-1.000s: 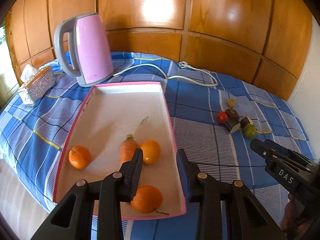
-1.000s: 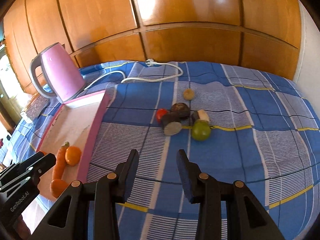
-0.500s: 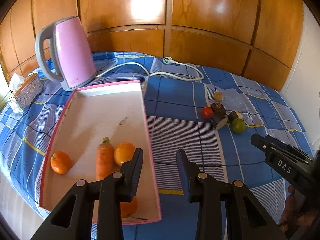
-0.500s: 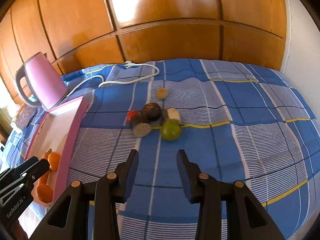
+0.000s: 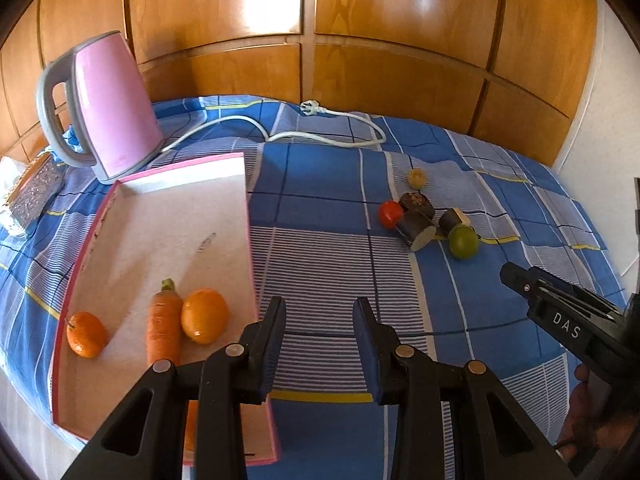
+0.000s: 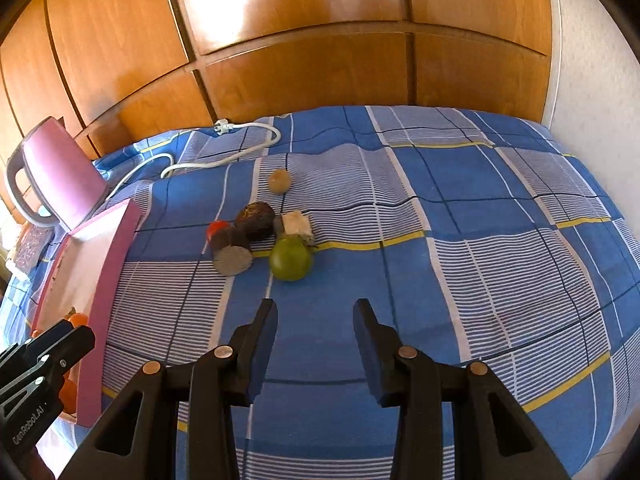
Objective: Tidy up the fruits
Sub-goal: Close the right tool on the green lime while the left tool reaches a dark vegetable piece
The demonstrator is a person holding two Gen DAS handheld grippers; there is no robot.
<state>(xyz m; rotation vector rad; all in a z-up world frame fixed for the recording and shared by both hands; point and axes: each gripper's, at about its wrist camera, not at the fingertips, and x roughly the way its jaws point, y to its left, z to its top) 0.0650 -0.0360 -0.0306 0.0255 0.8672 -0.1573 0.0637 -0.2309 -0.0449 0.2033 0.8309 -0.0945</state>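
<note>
Both tools are carrying nothing. The left tool has its jaws parted with only striped cloth showing between them, and the right tool is spread the same way over the bed's blue checked cover.

Nearest the left tool, just to its left and partly under its left jaw, lies the pink-rimmed tray. It already holds some produce: one orange fruit close beside the jaw, a carrot touching it, and a smaller orange further left. Another orange shape shows behind the tool's frame at the tray's near end. That much of the sorting looks done.

What is left sits ahead of the right tool. A green fruit is closest, just beyond the fingertips and slightly left of centre. Behind it cluster a dark cut cylinder, a dark round piece, a pale-faced chunk and a small red fruit, mostly touching one another. A small brownish fruit lies alone, further off.

So roughly half appears sorted, and the green fruit is probably the next pick. Farthest away stand the pink kettle and its white cord.
</note>
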